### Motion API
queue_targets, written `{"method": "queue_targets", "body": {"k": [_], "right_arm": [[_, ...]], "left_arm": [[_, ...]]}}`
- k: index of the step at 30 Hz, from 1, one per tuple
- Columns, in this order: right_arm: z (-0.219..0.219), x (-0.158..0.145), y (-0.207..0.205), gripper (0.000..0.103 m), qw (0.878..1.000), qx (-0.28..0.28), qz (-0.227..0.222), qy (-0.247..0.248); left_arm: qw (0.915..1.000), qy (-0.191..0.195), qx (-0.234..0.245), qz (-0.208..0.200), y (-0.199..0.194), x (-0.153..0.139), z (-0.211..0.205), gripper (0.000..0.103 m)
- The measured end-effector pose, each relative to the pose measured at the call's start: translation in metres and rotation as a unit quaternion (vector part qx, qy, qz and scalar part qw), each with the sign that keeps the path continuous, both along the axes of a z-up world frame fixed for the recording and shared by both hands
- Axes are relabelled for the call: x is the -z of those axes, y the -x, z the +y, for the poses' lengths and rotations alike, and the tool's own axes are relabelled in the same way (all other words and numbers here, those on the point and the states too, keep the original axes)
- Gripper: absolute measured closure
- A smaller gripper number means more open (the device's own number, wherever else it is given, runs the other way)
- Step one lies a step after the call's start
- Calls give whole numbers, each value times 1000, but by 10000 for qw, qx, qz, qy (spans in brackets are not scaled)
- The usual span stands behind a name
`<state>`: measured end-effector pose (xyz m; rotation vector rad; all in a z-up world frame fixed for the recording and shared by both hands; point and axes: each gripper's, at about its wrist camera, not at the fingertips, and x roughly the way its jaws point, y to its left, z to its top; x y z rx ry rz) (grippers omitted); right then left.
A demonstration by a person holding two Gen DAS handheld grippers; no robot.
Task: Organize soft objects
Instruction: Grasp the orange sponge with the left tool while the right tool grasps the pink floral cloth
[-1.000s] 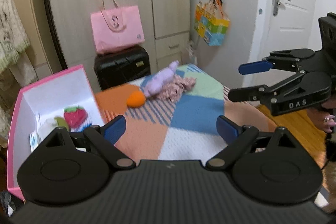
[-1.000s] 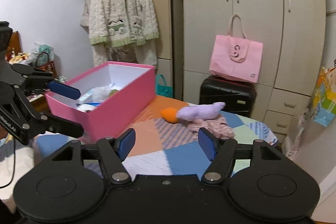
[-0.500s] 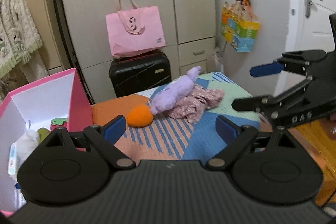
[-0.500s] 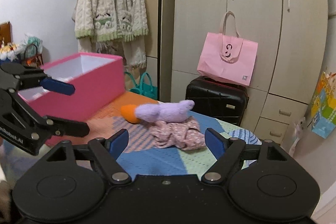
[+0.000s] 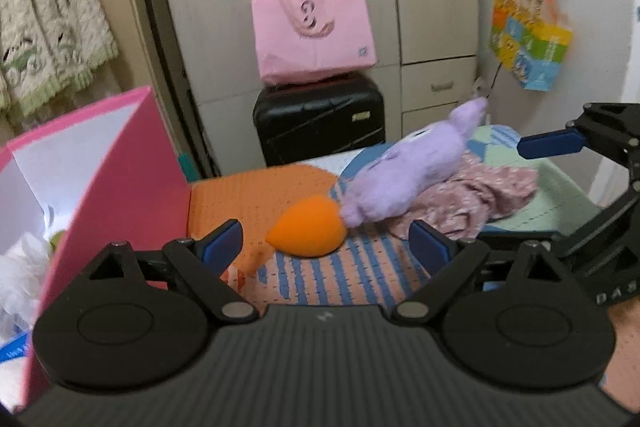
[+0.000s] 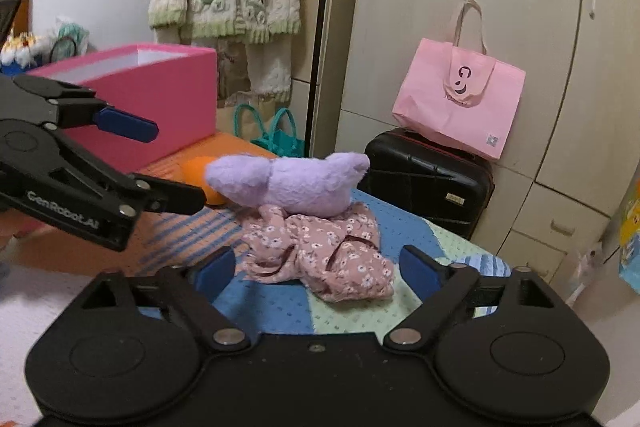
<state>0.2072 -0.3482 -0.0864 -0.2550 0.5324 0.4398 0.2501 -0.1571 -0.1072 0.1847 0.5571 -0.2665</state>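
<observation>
Left gripper (image 5: 326,245) open and empty, right gripper (image 6: 318,267) just widening, empty, purple plush (image 6: 286,183) on floral cloth (image 6: 324,255) near bed's far edge, pink box (image 5: 120,163) left.

Fuzzy plush toy (image 6: 288,183), floral cloth (image 6: 324,259)

Open patchwork blanket (image 6: 276,307) lies clear ahead of the right gripper (image 6: 318,269); a floral cloth (image 6: 320,251) and purple plush (image 6: 288,183) block twelve o'clock, the left gripper (image 6: 160,163) crowds ten, a pink box (image 6: 160,99) beyond.
</observation>
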Motion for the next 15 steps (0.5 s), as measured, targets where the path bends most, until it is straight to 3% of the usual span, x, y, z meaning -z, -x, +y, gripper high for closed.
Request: {"method": "queue_targets", "body": {"k": [7,15], "right_arm": [[8,13,-21,9,9991,-299,116,268],[14,17,-42,7,9980,-461,403,122]], "left_arm": [[9992,101,-319,220,-21,14,2,13],[9987,173,-443,167,-28,21,1,16]]}}
